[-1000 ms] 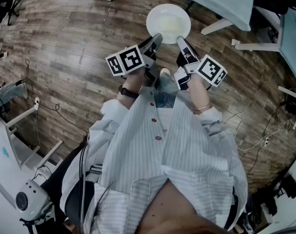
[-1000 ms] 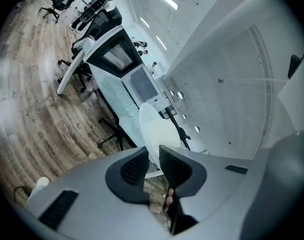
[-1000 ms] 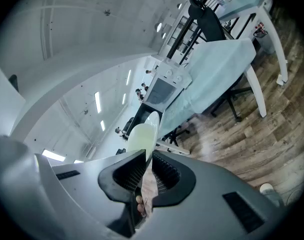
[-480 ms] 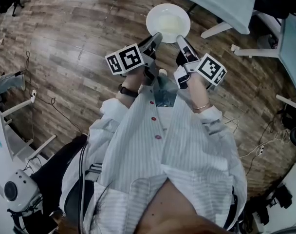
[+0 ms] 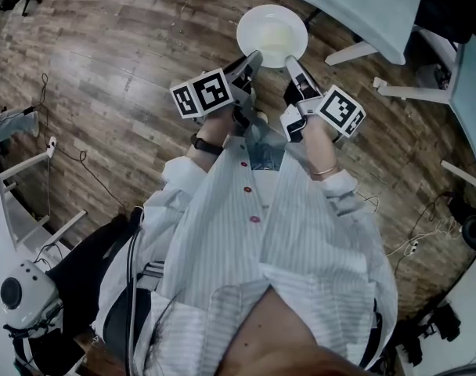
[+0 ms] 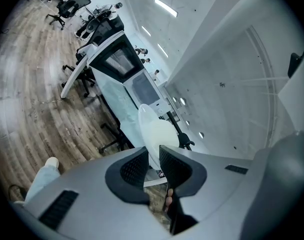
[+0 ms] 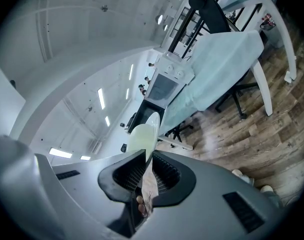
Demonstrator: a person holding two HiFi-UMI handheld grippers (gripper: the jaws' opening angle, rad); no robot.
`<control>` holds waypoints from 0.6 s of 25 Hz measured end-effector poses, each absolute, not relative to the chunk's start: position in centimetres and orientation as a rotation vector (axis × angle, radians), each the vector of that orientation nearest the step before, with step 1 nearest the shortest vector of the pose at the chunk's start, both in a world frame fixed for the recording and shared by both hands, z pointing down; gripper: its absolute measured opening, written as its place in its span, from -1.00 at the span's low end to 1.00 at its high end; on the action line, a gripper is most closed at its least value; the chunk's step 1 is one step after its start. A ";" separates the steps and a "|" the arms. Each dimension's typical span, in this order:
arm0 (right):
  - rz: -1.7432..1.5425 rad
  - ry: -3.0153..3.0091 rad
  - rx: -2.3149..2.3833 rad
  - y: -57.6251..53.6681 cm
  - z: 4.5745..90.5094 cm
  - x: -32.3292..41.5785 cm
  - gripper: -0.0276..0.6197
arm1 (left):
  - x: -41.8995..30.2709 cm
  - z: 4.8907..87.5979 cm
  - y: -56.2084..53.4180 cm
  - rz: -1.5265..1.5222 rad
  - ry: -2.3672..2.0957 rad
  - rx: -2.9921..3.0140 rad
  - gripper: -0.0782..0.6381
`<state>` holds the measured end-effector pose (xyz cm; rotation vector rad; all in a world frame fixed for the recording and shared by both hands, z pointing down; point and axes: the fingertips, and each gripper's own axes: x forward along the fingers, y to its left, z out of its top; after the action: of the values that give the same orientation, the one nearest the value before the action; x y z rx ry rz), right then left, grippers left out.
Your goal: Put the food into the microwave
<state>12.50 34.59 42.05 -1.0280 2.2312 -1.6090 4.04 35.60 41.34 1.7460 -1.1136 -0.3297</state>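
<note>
A round white plate [image 5: 272, 31] with pale yellowish food on it hangs above the wooden floor, in front of the person's chest. My left gripper [image 5: 255, 55] is shut on its near left rim and my right gripper [image 5: 290, 59] on its near right rim. The left gripper view shows the plate [image 6: 154, 126] edge-on, standing up out of the closed left gripper [image 6: 153, 160]. The plate [image 7: 142, 136] likewise sits pinched in the right gripper [image 7: 148, 165]. Beyond it, a box-shaped appliance with a window [image 7: 164, 86] stands on a cloth-covered table [image 7: 217, 69].
The pale cloth-covered table [image 5: 355, 2] lies just beyond the plate, its white legs [image 5: 351, 51] reaching onto the floor. Cables [image 5: 73, 159] trail over the wooden floor at left and right. White equipment [image 5: 19, 288] stands at the lower left. Office chairs [image 6: 67, 6] stand far off.
Both grippers keep their hold on the plate in the same place. Only the head view has drifted slightly.
</note>
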 end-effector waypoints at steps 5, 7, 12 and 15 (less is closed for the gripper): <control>-1.605 2.226 -1.046 31.5 42.2 11.5 -0.73 | 3.0 41.6 32.4 -0.323 -1.103 1.749 -0.61; -1.604 2.218 -1.054 30.1 42.4 11.0 -0.73 | 2.5 41.6 30.8 -0.314 -1.094 1.753 -0.61; -1.602 2.193 -1.077 26.0 42.3 8.9 -0.73 | 0.5 41.5 26.5 -0.286 -1.072 1.765 -0.61; -1.597 2.181 -1.087 22.7 42.3 7.8 -0.73 | -0.7 41.5 23.0 -0.278 -1.061 1.772 -0.61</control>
<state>7.82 22.66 42.25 -1.0870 2.1811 -1.5972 -0.66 23.00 41.45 1.7722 -1.0614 -0.2776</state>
